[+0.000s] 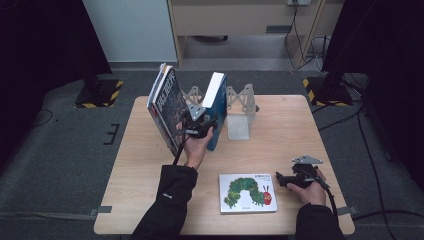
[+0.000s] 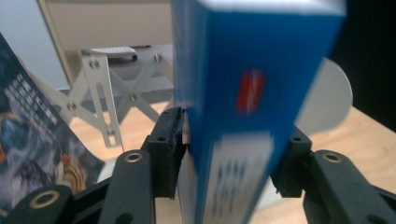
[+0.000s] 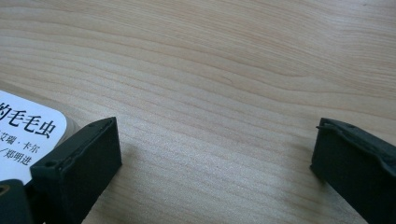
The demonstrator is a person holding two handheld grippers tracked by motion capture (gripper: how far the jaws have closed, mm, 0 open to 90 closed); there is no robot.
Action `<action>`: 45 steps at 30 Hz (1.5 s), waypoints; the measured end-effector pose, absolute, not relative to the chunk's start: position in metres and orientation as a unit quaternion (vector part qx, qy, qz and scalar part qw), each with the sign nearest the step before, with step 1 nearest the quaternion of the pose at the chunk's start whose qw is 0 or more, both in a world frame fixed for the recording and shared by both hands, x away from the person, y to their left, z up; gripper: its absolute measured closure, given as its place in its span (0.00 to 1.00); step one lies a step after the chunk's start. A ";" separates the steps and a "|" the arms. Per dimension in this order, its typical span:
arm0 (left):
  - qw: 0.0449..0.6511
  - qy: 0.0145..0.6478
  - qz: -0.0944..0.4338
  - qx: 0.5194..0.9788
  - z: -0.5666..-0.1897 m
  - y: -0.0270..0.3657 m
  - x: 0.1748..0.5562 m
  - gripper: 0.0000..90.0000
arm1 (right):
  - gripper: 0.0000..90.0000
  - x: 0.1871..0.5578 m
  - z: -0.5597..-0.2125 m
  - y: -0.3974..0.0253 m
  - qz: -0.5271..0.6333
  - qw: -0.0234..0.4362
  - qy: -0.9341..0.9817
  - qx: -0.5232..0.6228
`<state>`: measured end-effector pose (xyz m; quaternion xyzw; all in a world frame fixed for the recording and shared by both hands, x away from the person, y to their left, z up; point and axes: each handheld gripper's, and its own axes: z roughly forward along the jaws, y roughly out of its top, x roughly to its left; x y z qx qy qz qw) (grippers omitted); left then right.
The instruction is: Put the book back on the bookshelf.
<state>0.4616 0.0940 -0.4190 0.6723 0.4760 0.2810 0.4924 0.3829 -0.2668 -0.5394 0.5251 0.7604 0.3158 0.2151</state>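
Blue book (image 1: pixel 216 107) stands between leaning books (image 1: pixel 167 107) and bookend (image 1: pixel 239 112).

The white picture book with a green caterpillar (image 3: pixel 25 135) bears black Chinese characters, "毛毛虫" (smaller lines beneath are partly cut off).

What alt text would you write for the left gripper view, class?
The left gripper is clamped on the spine of an upright blue book. Behind it stands a grey metal book rack on the wooden table, with a dark illustrated book at left.

Left gripper (image 1: pixel 199 126) raised mid-table, jaws clamped; right gripper (image 1: pixel 280 179) low near table edge, jaws wide apart.
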 end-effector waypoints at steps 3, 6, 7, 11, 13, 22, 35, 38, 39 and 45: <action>0.491 0.481 0.269 0.674 -0.426 0.096 0.461 0.60 | 0.02 0.383 -0.539 -0.267 0.316 0.215 0.760 0.525; 0.481 0.487 0.275 0.675 -0.423 0.094 0.462 0.63 | 0.02 0.383 -0.539 -0.267 0.315 0.215 0.760 0.525; 0.479 0.490 0.277 0.674 -0.423 0.093 0.463 0.64 | 0.02 0.383 -0.539 -0.267 0.315 0.215 0.760 0.525; 0.478 0.497 0.279 0.668 -0.422 0.090 0.469 0.65 | 0.02 0.383 -0.539 -0.267 0.316 0.215 0.760 0.525; 0.477 0.500 0.283 0.665 -0.421 0.089 0.471 0.66 | 0.02 0.383 -0.539 -0.267 0.315 0.215 0.760 0.525; 0.474 0.496 0.290 0.667 -0.422 0.075 0.479 0.64 | 0.02 0.383 -0.539 -0.267 0.316 0.215 0.760 0.525; 0.487 0.466 0.265 0.689 -0.427 0.079 0.465 0.60 | 0.02 0.383 -0.539 -0.267 0.316 0.215 0.760 0.525; 0.486 0.474 0.254 0.689 -0.425 0.079 0.467 0.62 | 0.02 0.383 -0.539 -0.267 0.315 0.216 0.760 0.525; 0.486 0.477 0.251 0.688 -0.424 0.078 0.468 0.62 | 0.02 0.383 -0.539 -0.267 0.315 0.216 0.760 0.525; 0.483 0.483 0.245 0.689 -0.421 0.071 0.472 0.61 | 0.02 0.383 -0.539 -0.267 0.316 0.215 0.760 0.526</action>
